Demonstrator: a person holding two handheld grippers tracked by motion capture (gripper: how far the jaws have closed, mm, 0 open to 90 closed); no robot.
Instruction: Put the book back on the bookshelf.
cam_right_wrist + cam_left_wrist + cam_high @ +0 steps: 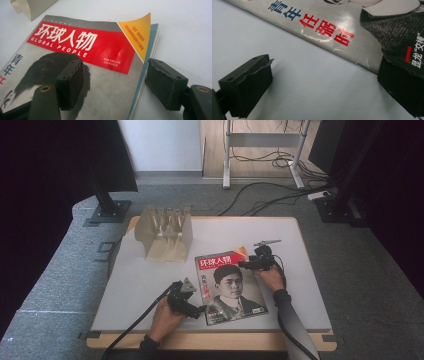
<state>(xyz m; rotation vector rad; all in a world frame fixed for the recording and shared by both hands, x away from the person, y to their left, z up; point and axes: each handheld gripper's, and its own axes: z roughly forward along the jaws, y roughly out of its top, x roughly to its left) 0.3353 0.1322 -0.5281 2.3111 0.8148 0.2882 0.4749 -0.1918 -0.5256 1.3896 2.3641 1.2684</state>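
Straddling the magazine's point(100, 75) right edge on the table point(300, 270), my right gripper point(113, 82) is standing half-wide (nothing pinched), risking catching only the curling cover point(138, 32) and creasing it.

Table point(150, 285): white top with a light wooden edge along the near side; it stands on grey carpet.
Rack point(164, 234): pale wooden holder with upright dividers, on the far left part of the table.
Carpet point(60, 270): grey, it covers the floor around the table.
Cables point(270, 195): several black ones lie on the floor behind the table.
Metal frame point(262, 150): white legs, far behind the table.
Black stand point(107, 210): its base is on the floor at the far left.
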